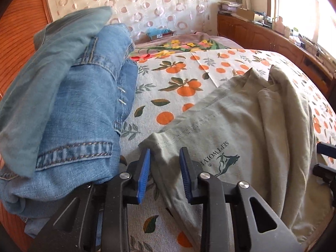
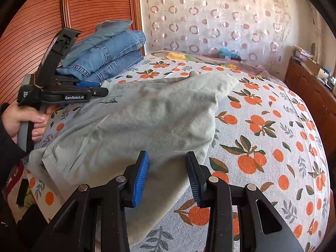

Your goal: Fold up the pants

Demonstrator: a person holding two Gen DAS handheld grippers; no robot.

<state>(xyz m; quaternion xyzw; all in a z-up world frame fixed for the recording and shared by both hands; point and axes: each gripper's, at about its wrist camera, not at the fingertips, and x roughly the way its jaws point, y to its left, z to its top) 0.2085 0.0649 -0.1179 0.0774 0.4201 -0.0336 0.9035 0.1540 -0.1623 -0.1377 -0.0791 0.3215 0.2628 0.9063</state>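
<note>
Pale grey-green pants [image 1: 241, 126] with a dark "SEPTWOLVES" logo lie partly folded on the bed; they also show in the right wrist view [image 2: 147, 117]. My left gripper [image 1: 164, 163] is open, its blue pads on either side of the pants' near-left corner. It also shows from the side in the right wrist view [image 2: 98, 89], held by a hand. My right gripper [image 2: 167, 168] is open, its pads on either side of the pants' near-right edge. Nothing is gripped.
A stack of folded blue jeans [image 1: 73, 105] sits at the left against the wooden headboard [image 2: 94, 6]. The bed sheet [image 2: 262, 136] has an orange-fruit print. A wooden cabinet [image 1: 273, 40] with clutter stands at the far right under the window.
</note>
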